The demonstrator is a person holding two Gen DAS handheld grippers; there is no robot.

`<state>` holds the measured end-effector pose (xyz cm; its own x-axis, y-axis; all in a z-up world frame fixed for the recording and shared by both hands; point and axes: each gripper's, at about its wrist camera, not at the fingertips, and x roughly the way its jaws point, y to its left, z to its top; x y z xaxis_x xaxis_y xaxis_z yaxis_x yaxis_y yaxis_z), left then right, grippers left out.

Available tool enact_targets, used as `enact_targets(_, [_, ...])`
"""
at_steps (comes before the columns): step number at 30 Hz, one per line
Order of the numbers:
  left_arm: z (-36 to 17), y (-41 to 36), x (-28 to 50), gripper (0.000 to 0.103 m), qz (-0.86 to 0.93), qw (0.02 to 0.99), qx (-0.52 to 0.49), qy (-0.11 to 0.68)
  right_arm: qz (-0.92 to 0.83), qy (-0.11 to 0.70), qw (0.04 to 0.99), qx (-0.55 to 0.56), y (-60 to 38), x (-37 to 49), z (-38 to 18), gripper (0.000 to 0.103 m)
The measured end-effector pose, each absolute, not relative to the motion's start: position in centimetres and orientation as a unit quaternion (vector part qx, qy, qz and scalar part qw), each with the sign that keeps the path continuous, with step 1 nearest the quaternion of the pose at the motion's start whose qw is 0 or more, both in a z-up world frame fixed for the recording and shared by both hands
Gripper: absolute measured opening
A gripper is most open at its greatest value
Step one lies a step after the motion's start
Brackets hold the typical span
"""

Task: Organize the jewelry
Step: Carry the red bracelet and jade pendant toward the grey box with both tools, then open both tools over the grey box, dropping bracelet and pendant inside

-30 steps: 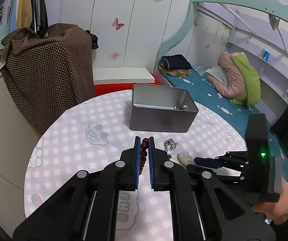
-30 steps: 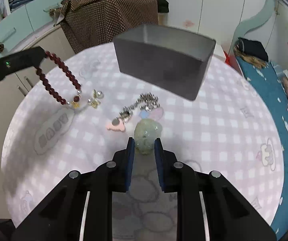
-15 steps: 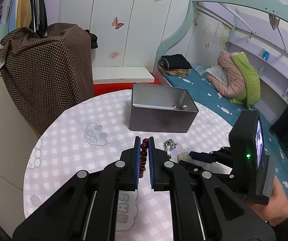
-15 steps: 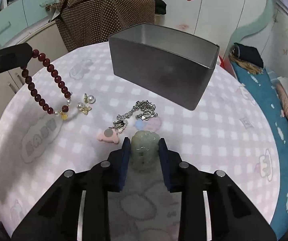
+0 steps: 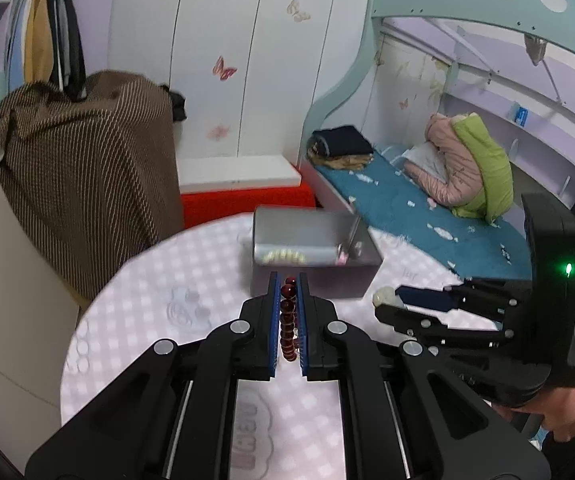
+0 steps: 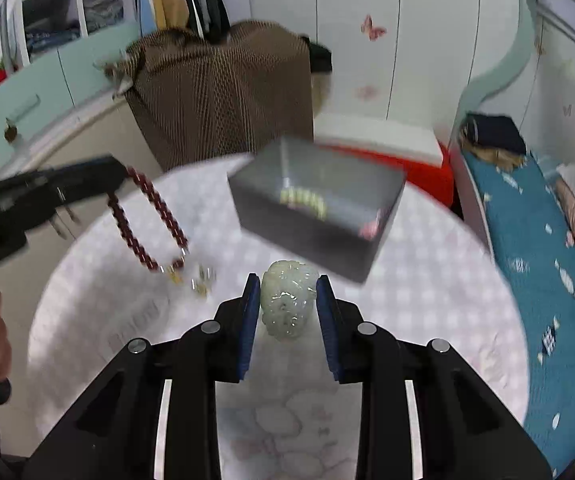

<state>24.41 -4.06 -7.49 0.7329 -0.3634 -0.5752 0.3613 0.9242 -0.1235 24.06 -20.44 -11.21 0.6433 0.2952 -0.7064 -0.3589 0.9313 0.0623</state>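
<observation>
We have the round table under its checked cloth, and at its far side the open metal box, where a pale beaded piece and something pink already lie. That is where both loads look bound, and both are clear of the cloth now.

Our left gripper is clamped tight on the dark red bead bracelet. In the right wrist view most of the loop hangs free below the jaws, its gold charm lowest. A loop that long swings — if we carry it across fast, we judge the charm could catch the near wall of the box or drag through the small gold and pearl pieces left on the cloth beneath it.

Our right gripper holds the pale green carved pendant between its blue pads, jaws only partly closed around its width. The stone is rounded and looks slick, and much of it stands beyond the fingertips — a jolt or a tilt could let it slide out, and a drop onto the table or the metal could chip it.

Both grippers head for one small opening; arriving together, they risk knocking each other.
</observation>
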Motion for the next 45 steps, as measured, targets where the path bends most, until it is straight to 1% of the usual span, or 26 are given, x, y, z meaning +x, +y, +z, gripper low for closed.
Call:
enact_targets(5, [-4.7, -5.0, 26.7, 0.008, -0.200, 0.938, 0.001, 0.284, 0.176, 0.354, 0.918, -0.042, -20.7, 26.6, -8.0, 0.026])
enact_targets(11, [-3.1, -6.9, 31.0, 0.008, -0.218, 0.933, 0.003, 0.286, 0.178, 0.355, 0.917, -0.031, -21.4, 30.4, -6.6, 0.027])
enact_targets(19, [-5.4, -9.2, 36.8, 0.008, -0.214, 0.917, 0.007, 0.335, 0.175, 0.391, 0.904, -0.010, -21.6, 34.2, -8.3, 0.027])
enact_targets(27, [-7.4, -9.6, 39.0, 0.009, -0.211, 0.906, 0.001, 0.368, 0.161, 0.418, 0.894, 0.009, -22.4, 35.4, -10.1, 0.028])
enact_targets(29, [-7.3, -9.6, 39.0, 0.021, -0.206, 0.907, 0.003, 0.366, 0.159, 0.417, 0.895, 0.017, -22.7, 35.3, -10.0, 0.028])
enact_targets(30, [-7.1, -9.5, 38.9, 0.040, -0.202, 0.910, 0.003, 0.362, 0.156, 0.416, 0.896, 0.018, -22.9, 35.2, -9.9, 0.035])
enact_targets(31, [-6.9, -9.4, 38.6, 0.062, -0.197, 0.913, 0.002, 0.357, 0.152, 0.413, 0.898, 0.019, -23.0, 35.1, -9.7, 0.041])
enact_targets(33, [-6.1, -9.1, 37.9, 0.080, -0.184, 0.923, 0.003, 0.338, 0.149, 0.405, 0.902, 0.022, -23.1, 34.9, -9.3, 0.066])
enact_targets(34, [-5.8, -8.9, 37.5, 0.085, -0.180, 0.926, 0.005, 0.331, 0.147, 0.402, 0.904, 0.022, -23.1, 34.7, -9.2, 0.071])
enact_targets(36, [-5.3, -8.5, 36.8, 0.092, -0.170, 0.932, 0.008, 0.321, 0.142, 0.392, 0.909, 0.020, -23.2, 34.3, -8.7, 0.093])
enact_targets(37, [-4.9, -8.3, 36.3, 0.093, -0.160, 0.937, 0.012, 0.311, 0.139, 0.387, 0.911, 0.020, -23.2, 34.1, -8.6, 0.096])
enact_targets(39, [-4.4, -7.8, 35.2, 0.097, -0.148, 0.942, 0.020, 0.301, 0.133, 0.379, 0.915, 0.025, -23.3, 33.5, -8.2, 0.096])
enact_targets(45, [-3.0, -6.6, 32.1, 0.098, -0.117, 0.955, 0.025, 0.273, 0.115, 0.361, 0.925, 0.037, -23.6, 31.5, -7.1, 0.096])
